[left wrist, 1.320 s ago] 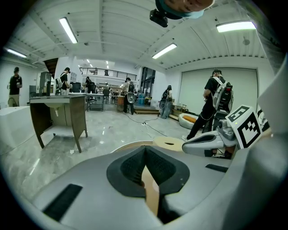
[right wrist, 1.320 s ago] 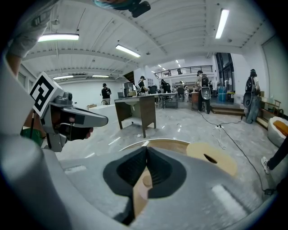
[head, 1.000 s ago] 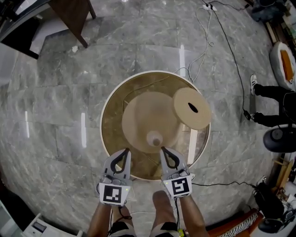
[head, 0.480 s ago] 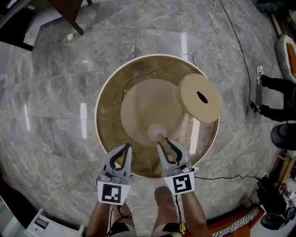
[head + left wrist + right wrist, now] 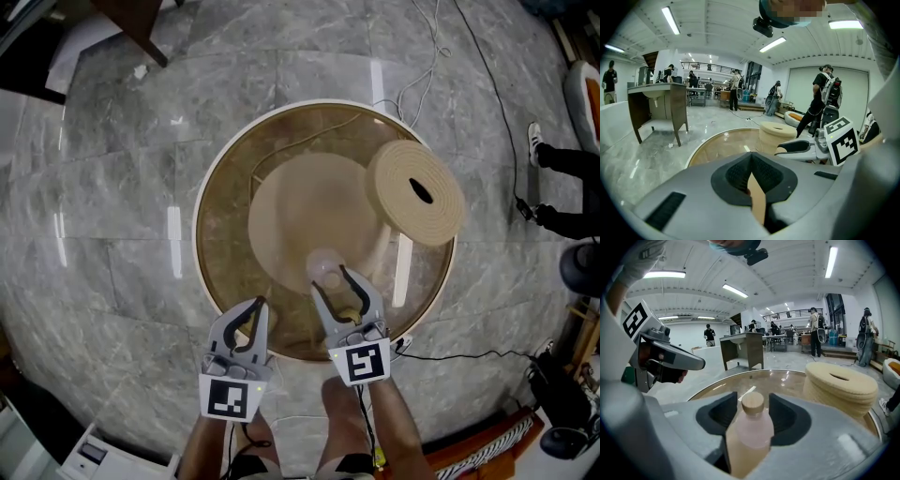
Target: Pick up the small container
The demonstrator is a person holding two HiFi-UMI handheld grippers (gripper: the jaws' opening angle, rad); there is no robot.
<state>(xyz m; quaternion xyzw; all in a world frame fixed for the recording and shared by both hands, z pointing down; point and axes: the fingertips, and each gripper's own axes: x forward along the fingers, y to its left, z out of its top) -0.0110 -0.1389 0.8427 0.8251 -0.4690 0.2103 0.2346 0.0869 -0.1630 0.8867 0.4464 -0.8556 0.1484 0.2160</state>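
Observation:
The small container [image 5: 324, 268] is a pale pink bottle with a round wooden cap, upright on the round glass table [image 5: 208, 281] near its front edge. My right gripper [image 5: 330, 279] reaches over the table edge, its jaws opening with the container [image 5: 749, 430] between them. In the right gripper view the cap stands free of both pads, and I see no squeeze on the body. My left gripper [image 5: 256, 304] hovers shut at the table's near rim, left of the right one. Its jaws [image 5: 751, 157] meet with nothing in them.
A thick round woven cushion with a slot [image 5: 415, 192] lies on the table's right side. A beige cone-shaped base [image 5: 300, 211] shows under the glass. Cables [image 5: 427, 56] trail over the marble floor behind. A wooden desk leg [image 5: 141, 33] is far left, a person's legs [image 5: 558, 192] far right.
My right gripper has moved forward over the table edge and its jaws have spread around the container. The left gripper has stayed shut at the rim.

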